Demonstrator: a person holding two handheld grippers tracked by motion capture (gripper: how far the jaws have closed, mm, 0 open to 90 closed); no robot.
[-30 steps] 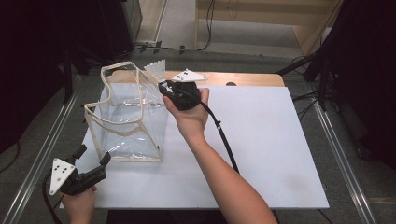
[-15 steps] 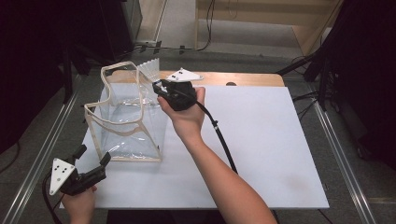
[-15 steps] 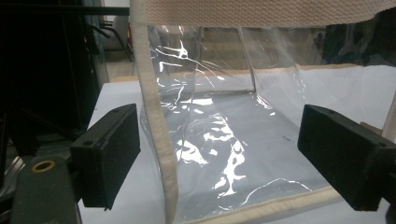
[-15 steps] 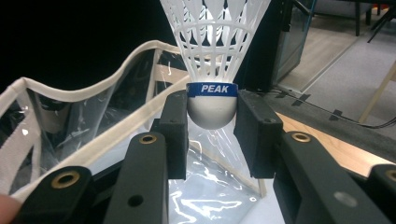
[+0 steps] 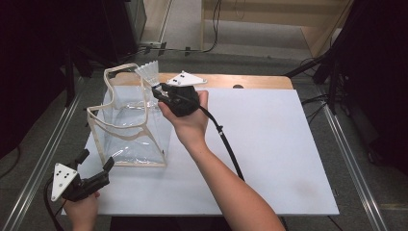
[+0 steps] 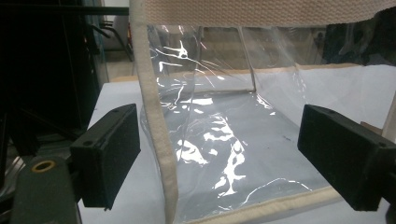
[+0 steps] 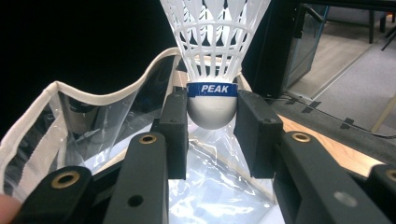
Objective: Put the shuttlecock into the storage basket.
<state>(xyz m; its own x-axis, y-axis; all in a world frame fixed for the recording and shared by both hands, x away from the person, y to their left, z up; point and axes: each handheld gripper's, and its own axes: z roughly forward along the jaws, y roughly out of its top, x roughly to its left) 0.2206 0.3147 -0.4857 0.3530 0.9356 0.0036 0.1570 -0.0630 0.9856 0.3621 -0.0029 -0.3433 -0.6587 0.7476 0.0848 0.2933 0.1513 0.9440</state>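
Note:
A clear plastic bag [image 5: 129, 125] with cream fabric trim stands open on the white table [image 5: 269, 144] at the left. My right gripper [image 5: 155, 90] is shut on a white shuttlecock [image 5: 148, 73], gripping its rounded cork base [image 7: 212, 108] under a blue PEAK band, with the skirt pointing away. It hovers at the bag's far right rim [image 7: 107, 95]. My left gripper [image 5: 94, 161] is open near the table's front left corner, its jaws wide apart facing the bag's near wall [image 6: 224, 140] and trim edge [image 6: 159, 140], touching nothing.
A wooden strip [image 5: 240, 81] runs along the table's far edge. The right gripper's cable [image 5: 226, 144] trails across the table beside the forearm. Metal rails [image 5: 351, 159] flank the table on both sides. Dark equipment stands at far left.
The right gripper has carried the shuttlecock leftward, from beside the bag to over its far right rim. The left gripper has stayed in place, open.

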